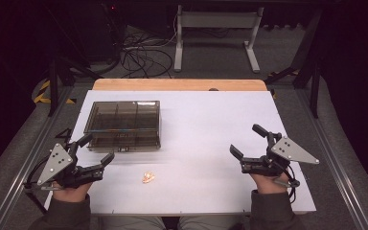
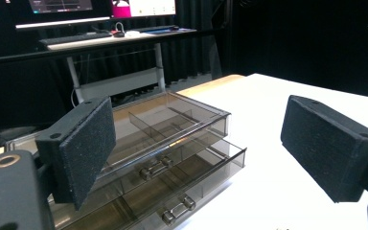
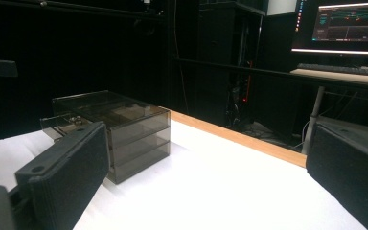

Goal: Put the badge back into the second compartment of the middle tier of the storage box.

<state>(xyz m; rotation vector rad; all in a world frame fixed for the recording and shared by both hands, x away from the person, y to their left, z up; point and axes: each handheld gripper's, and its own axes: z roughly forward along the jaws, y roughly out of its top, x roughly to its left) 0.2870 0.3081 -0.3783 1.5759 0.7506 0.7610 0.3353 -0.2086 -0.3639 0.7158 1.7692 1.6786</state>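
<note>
A smoky clear drawer box [image 1: 123, 124] stands on the left half of the white table [image 1: 211, 115]. In the left gripper view the drawer box [image 2: 172, 129] has its lower drawers pulled out a little, metal handles facing me. A small pale orange object [image 1: 148, 178] lies near the front edge. My left gripper [image 1: 96, 149] rests at the front left, just short of the box, open with nothing between its pads [image 2: 79, 148]. At the front right, my right gripper [image 1: 247, 139] is open too and empty. From there the drawer box [image 3: 124, 129] sits far off to the left.
A wooden strip [image 1: 179, 85] borders the table's far edge. Beyond it, a white desk frame [image 1: 215, 28] and cables [image 1: 143, 57] lie on the floor. Metal rails [image 1: 335, 153] run along both sides. A desk with monitors [image 2: 100, 9] stands in the background.
</note>
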